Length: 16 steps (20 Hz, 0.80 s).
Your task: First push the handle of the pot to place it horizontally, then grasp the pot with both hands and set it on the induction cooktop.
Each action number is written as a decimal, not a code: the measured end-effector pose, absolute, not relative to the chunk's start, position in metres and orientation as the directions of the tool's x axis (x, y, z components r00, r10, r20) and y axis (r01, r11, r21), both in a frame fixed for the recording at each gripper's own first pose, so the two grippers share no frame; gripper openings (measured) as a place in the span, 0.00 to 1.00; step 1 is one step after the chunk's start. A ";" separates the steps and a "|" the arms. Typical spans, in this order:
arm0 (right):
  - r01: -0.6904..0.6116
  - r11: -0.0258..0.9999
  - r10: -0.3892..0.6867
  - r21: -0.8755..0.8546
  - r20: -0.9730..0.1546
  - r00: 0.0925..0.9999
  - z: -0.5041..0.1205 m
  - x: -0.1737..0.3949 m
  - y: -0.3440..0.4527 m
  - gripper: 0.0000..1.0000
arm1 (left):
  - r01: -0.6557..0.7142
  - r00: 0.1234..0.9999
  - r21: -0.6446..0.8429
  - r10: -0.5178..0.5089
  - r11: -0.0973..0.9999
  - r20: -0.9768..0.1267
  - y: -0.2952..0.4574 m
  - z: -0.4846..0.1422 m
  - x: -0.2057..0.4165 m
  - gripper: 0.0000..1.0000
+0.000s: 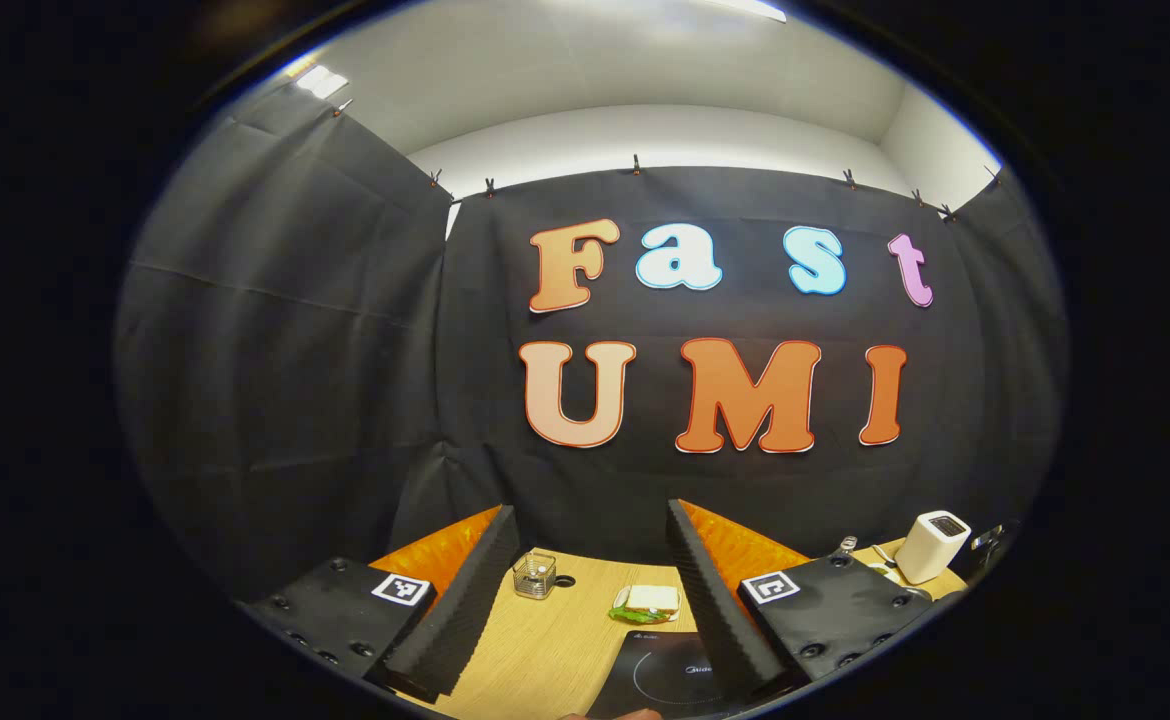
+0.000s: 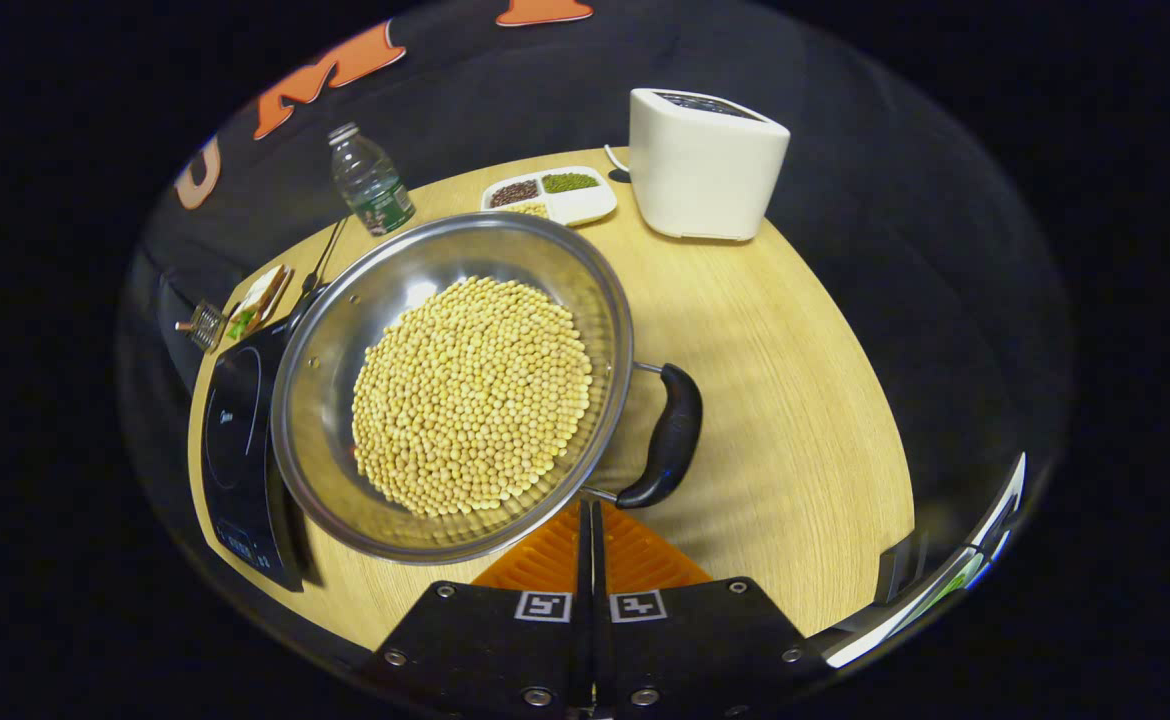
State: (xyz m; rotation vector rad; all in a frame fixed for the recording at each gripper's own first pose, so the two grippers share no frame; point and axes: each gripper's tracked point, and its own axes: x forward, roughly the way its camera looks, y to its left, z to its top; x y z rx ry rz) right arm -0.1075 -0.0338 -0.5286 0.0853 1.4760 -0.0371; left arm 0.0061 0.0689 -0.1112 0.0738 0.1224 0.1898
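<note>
In the right gripper view a steel pot (image 2: 345, 330) full of yellow soybeans stands on the wooden table (image 2: 775, 400). Its black loop handle (image 2: 667, 435) is on the side nearest me, to the right. A thin dark rod (image 2: 323, 262) juts from its far rim. The black induction cooktop (image 2: 235, 440) lies just left of the pot, and the pot's rim overlaps its edge. My right gripper (image 2: 590, 515) is shut, tips right at the near rim below the handle's lower bracket. My left gripper (image 1: 590, 510) is open and held above the table, with the cooktop (image 1: 660, 670) below it.
A white appliance (image 2: 705, 165), a divided dish of beans (image 2: 550, 192) and a water bottle (image 2: 370, 180) stand behind the pot. A sandwich (image 1: 648, 603) and a small wire holder (image 1: 535, 575) lie beyond the cooktop. The table's edge curves round on the right.
</note>
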 end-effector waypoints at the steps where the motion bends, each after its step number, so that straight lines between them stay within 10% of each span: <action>1: 0.094 0.995 0.023 0.032 -0.995 0.100 -0.531 -0.103 -0.036 0.00 | -0.181 0.975 0.084 0.190 0.980 -0.116 0.069 -0.113 0.008 0.98; 16: 0.182 0.983 -0.024 0.001 -0.991 0.134 -0.556 -0.043 -0.054 0.00 | -0.185 0.966 0.090 0.198 0.979 -0.164 0.073 -0.133 0.016 0.98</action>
